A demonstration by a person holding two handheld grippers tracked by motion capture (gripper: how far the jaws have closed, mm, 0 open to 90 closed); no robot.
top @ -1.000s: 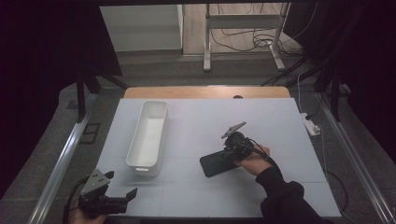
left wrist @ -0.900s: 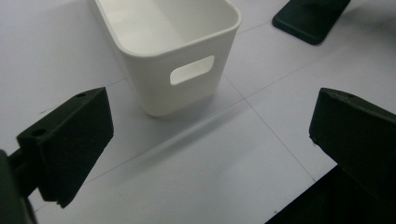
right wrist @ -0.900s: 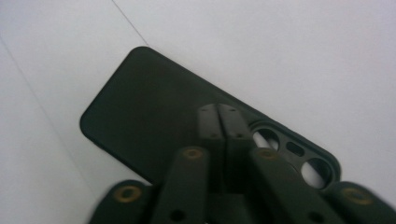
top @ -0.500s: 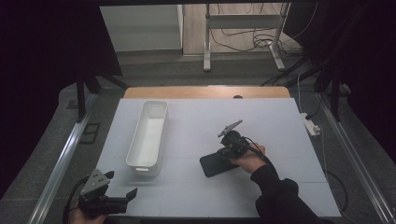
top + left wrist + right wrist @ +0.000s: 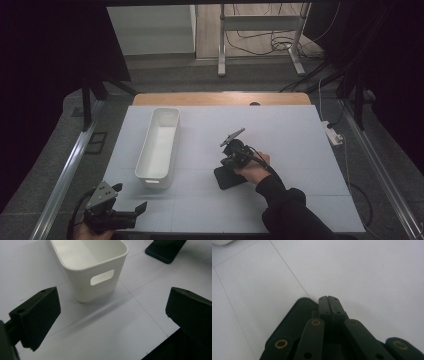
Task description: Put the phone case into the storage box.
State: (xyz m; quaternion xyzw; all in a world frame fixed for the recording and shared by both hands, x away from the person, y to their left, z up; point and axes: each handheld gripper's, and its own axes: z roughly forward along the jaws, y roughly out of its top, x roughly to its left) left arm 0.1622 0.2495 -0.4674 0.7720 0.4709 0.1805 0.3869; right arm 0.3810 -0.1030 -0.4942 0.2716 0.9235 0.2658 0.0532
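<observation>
A flat black slab (image 5: 227,179) lies on the white table, right of centre. My right gripper (image 5: 226,165) is held by a hand just above the slab's far end, tips pointing down at it. In the right gripper view the right gripper (image 5: 328,298) has its jaws pressed together with nothing between them, and the slab (image 5: 292,322) lies dark beneath. My left gripper (image 5: 129,197) rests at the table's near left corner, open and empty. Ahead of the left gripper (image 5: 113,305) stand the white bin (image 5: 92,267) and, farther off, the slab (image 5: 165,250).
The long white bin (image 5: 159,142) stands empty, left of centre, running front to back. A wooden strip (image 5: 220,98) borders the table's far edge. Metal rails run along both sides, and a power strip (image 5: 332,134) lies off the right edge.
The right hand has shifted a little to the left and down, over the black slab. The left gripper has stayed where it was.
</observation>
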